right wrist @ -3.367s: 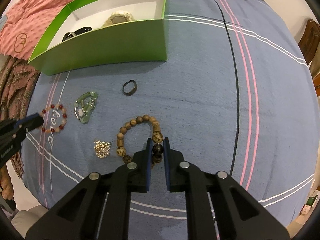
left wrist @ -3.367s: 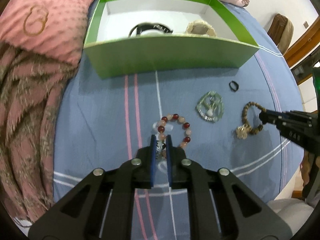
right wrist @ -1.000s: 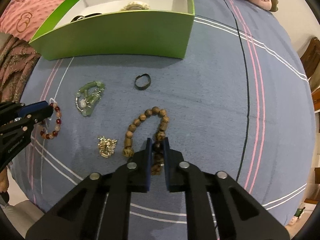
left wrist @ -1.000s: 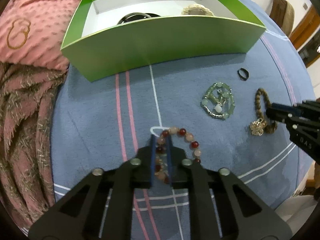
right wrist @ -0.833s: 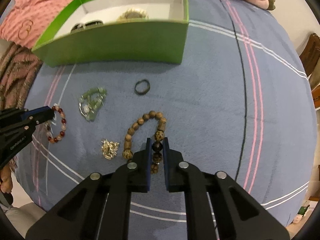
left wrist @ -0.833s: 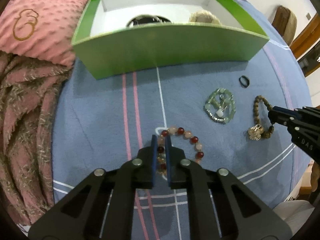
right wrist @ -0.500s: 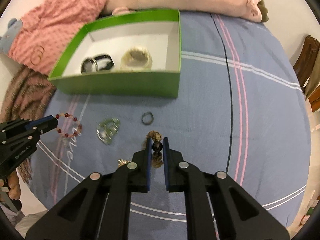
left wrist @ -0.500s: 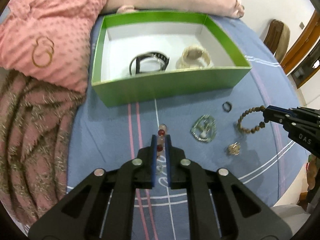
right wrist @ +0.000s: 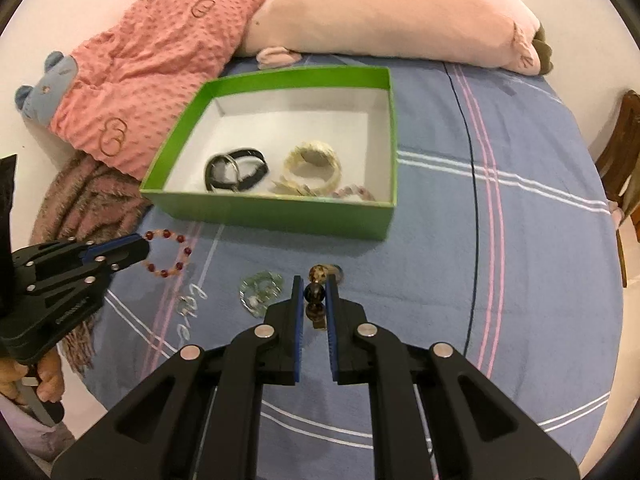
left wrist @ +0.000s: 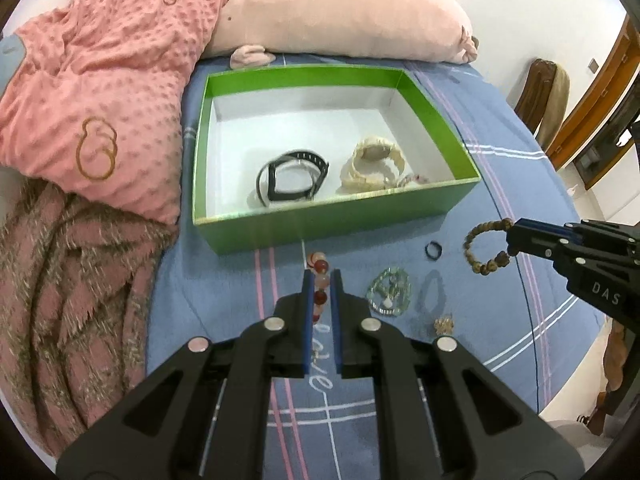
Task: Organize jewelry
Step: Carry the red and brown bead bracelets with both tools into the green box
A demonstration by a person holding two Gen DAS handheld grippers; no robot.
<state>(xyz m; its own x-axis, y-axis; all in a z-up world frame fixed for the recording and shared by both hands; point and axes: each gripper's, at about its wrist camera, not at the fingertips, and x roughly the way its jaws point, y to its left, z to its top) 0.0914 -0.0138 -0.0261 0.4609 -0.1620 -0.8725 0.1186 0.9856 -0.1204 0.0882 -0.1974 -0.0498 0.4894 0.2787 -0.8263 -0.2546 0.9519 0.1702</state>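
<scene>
My left gripper [left wrist: 320,276] is shut on a red and pink bead bracelet [left wrist: 319,267], which hangs above the blue bedsheet; from the right wrist view the same bracelet [right wrist: 170,254] dangles from that gripper [right wrist: 140,249]. My right gripper [right wrist: 314,282] is shut on a brown wooden bead bracelet [right wrist: 316,276], seen hanging as a ring [left wrist: 482,247] in the left wrist view. On the sheet lie a green bead bracelet [left wrist: 390,291], a small dark ring [left wrist: 433,250] and a gold brooch [left wrist: 444,325]. The green box [left wrist: 332,222] behind holds a black band [left wrist: 292,180] and a cream bracelet [left wrist: 374,164].
A pink dotted blanket [left wrist: 100,80] and a long pink plush pillow [left wrist: 340,12] lie behind and left of the box. A brown fringed throw [left wrist: 68,288] covers the left edge of the bed. A wooden chair [left wrist: 544,92] stands at the right. A hand [right wrist: 28,376] holds the left gripper.
Both grippers have risen from the sheet, each lifting its bracelet clear of the bed. The view has tilted up, so the inside of the green box now shows.
</scene>
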